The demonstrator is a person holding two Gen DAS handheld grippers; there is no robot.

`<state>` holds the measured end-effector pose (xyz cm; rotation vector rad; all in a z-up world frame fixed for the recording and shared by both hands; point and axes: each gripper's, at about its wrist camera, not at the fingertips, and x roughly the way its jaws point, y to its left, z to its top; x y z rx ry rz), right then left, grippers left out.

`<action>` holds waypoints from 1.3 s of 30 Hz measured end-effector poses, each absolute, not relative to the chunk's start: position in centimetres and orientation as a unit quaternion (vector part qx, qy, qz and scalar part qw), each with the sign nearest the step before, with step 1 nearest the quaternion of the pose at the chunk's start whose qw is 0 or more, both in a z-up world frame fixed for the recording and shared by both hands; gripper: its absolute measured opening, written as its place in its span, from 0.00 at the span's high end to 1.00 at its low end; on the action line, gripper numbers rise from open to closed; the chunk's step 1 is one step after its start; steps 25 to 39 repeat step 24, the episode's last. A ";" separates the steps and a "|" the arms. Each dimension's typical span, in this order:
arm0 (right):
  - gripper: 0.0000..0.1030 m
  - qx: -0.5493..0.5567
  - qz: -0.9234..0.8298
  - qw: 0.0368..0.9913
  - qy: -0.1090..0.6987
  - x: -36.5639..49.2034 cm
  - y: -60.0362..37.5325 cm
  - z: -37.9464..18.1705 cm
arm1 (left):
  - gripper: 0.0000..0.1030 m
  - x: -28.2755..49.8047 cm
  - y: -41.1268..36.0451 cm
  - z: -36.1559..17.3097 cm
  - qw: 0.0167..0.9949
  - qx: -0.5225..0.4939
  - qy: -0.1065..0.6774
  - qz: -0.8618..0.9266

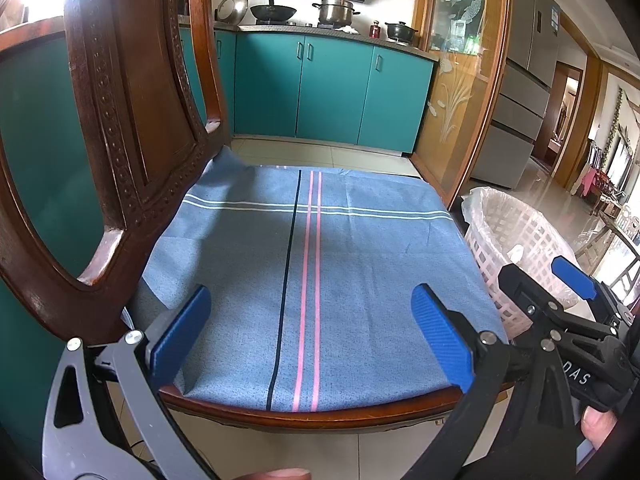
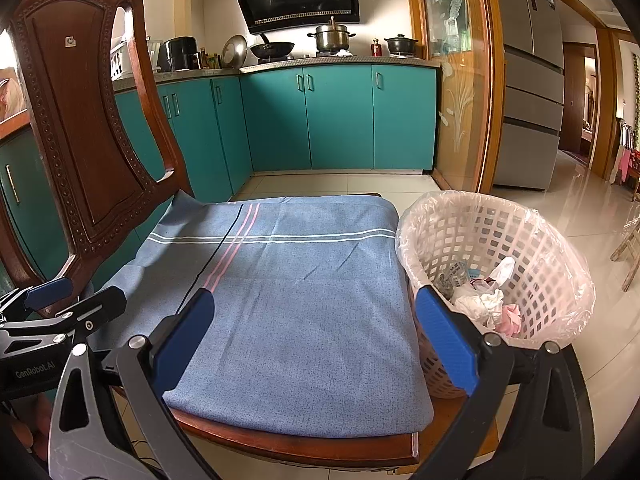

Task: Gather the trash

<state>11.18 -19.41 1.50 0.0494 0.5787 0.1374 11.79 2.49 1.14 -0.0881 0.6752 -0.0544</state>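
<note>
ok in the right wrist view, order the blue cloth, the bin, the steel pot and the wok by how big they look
1. blue cloth
2. bin
3. wok and steel pot: look about alike, both far off on the counter, so no ranking between them.

Glossy wooden chair (image 2: 84, 128), matt cloth (image 2: 296, 312)

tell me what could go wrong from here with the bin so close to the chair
1. The bin sits tight against the chair seat, so the open right claw could knock it over and spill the crumpled tissues.
2. The blue cloth lies loose, so either the right or the open left claw could snag and drag it.
</note>
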 end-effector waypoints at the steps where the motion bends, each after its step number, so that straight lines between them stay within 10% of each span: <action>1: 0.04 0.025 0.068 0.956 0.285 11.2 -19.4 1.5 | 0.03 11.8 2.5 1.2 0.942 -0.043 0.331 -0.027; 39: 0.04 0.024 0.069 0.955 0.287 11.2 -19.3 1.4 | 0.03 11.7 2.5 1.0 0.943 -0.041 0.330 -0.017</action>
